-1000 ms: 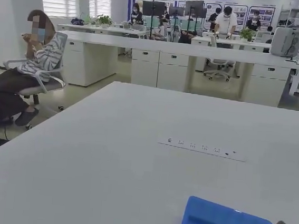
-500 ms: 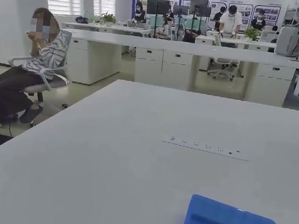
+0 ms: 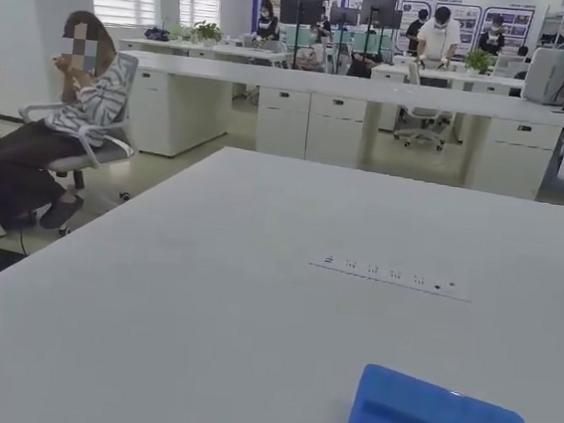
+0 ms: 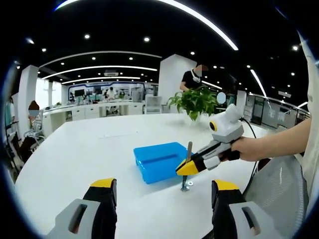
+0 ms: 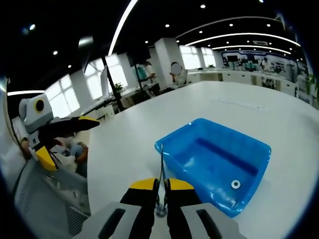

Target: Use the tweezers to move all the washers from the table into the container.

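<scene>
Dropped from the head view's lower edge since a second ago, the right gripper is clamped nearly closed on thin metal tweezers beside the shallow blue plastic tray, where one small silver washer lies (left gripper gapes wide, empty).
</scene>
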`<state>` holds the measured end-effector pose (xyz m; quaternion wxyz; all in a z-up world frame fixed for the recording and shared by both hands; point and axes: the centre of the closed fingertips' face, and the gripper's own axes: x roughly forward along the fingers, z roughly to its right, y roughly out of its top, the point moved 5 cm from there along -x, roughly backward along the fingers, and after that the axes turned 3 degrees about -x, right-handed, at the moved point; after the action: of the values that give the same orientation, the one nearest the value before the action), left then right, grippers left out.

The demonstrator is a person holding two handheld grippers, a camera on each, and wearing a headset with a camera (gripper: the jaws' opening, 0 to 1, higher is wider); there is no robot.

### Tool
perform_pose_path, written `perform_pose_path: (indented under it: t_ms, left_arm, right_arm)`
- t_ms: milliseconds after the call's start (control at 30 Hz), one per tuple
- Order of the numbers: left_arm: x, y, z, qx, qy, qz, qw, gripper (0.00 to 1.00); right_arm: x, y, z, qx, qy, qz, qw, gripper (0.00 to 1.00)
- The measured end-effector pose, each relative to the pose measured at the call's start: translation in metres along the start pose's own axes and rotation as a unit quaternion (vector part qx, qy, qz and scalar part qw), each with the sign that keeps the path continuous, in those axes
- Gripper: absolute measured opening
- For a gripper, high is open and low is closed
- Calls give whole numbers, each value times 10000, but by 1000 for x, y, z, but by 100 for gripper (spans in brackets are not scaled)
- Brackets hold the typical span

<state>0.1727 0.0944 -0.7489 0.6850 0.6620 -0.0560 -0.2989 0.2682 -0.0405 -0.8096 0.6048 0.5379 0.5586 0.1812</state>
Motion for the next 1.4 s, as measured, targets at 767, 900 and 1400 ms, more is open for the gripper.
perform_pose_path:
  t_ms: [767,900,1400]
  left_arm:
    - [0,0,0,19,1,-22,10000,78]
    - [1,0,0,18,-5,-19,10000,78]
    - [0,0,-1,-5,1,13,10000,78]
  right_arm:
    - [-1,-2,-6,-311,-34,75,9995,3]
    - [-4,5,-5,-153,-17,227,9996,3]
    - [-16,35,-5,-63,80,612,9981,3]
